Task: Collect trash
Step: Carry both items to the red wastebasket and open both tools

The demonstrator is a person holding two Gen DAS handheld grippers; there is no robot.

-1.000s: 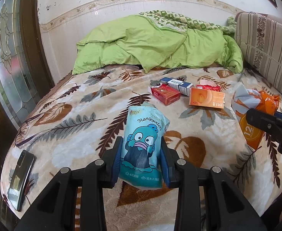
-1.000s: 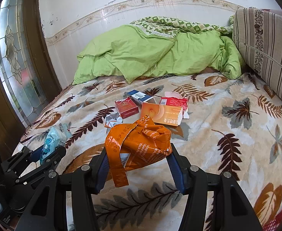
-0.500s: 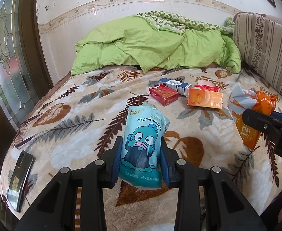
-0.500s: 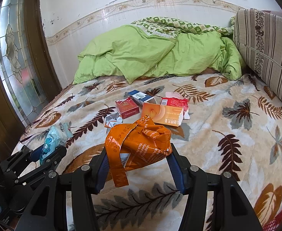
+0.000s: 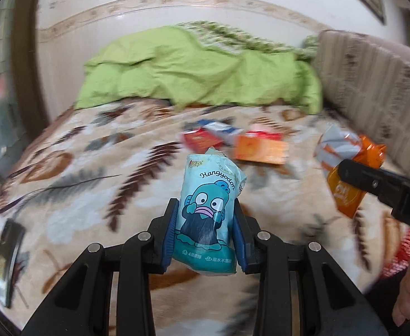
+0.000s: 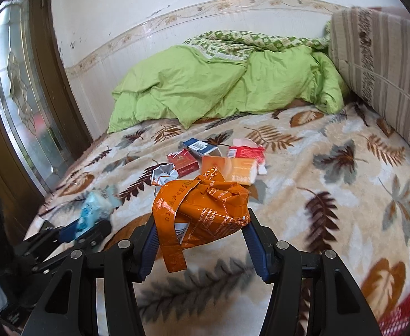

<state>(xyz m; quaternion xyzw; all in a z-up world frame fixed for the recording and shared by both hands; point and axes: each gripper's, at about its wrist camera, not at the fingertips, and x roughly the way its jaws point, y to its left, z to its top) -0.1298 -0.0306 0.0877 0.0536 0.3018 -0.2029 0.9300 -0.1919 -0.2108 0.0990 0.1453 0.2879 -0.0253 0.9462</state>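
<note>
plainly, each hand has one piece of litter lifted clear of the bed: the left tongs are clamped on a teal tissue packet, held upright by its lower half, and the right tongs are pinched around a crumpled orange wrapper whose torn strip dangles below the jaws. gripping low and centred probably keeps these limp things from slipping during carrying. still lying on the blanket, close together near the middle, are a red box, a blue box, an orange box, a red-and-white packet and a scrap of crumpled foil. no bin or bag for the trash shows in either view, so where these go cannot be told. a dark phone lies at the bed's left edge.
</note>
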